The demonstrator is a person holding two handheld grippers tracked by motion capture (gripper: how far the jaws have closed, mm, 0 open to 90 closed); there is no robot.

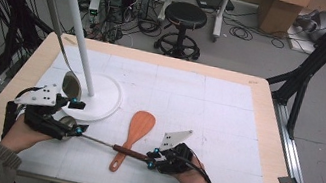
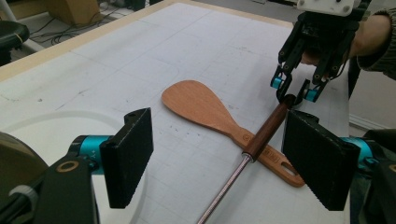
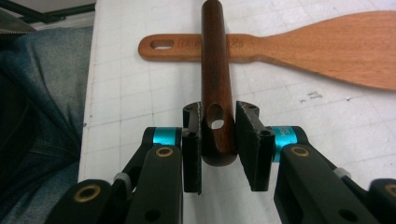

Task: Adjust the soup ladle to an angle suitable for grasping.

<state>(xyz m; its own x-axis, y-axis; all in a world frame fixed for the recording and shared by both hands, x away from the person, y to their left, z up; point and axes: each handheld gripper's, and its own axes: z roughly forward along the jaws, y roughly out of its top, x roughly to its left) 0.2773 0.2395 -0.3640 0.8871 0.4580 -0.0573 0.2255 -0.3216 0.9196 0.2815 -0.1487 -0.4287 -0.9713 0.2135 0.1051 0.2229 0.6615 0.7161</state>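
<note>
Dark wooden ladle handle (image 3: 215, 79) sits clamped in the right gripper (image 3: 219, 144); lift level, clearing the spatula (image 1: 135, 135); left gripper (image 2: 224, 154) gapes.

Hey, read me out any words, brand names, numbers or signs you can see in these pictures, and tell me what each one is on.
No text can be read.
Wooden spatula: a stamped mark on its handle beside the hanging hole, too faint to read.
Right gripper: small print on a teal sleeve, too small to read.
Dark wooden handle between its jaws: no lettering.
White table mat: grid lines, no writing.
</note>
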